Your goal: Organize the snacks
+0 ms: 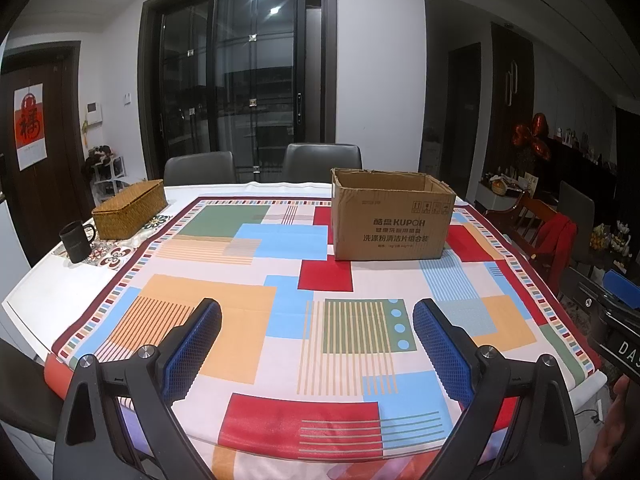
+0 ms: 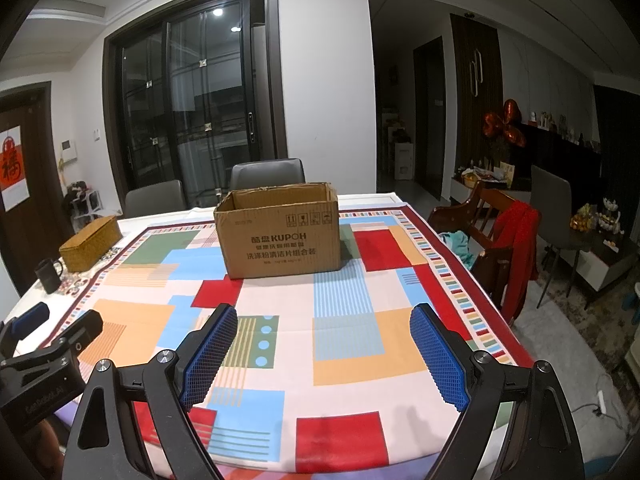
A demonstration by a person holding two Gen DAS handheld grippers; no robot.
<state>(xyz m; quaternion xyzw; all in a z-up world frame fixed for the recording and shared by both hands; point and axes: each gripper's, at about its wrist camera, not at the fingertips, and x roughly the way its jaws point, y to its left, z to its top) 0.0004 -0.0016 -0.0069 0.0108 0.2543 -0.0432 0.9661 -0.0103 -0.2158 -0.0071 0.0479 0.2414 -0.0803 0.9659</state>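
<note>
An open cardboard box with printed lettering stands upright on the far half of the table; in the right wrist view the same box sits straight ahead. Its inside is hidden from both views. No snacks show in either view. My left gripper hovers open over the near part of the patterned cloth, nothing between its blue pads. My right gripper is likewise open and empty, well short of the box. The left gripper's body shows at the left edge of the right wrist view.
A woven lidded basket and a dark mug sit at the table's far left. Grey chairs stand behind the table. A wooden chair with a red garment stands close to the table's right edge.
</note>
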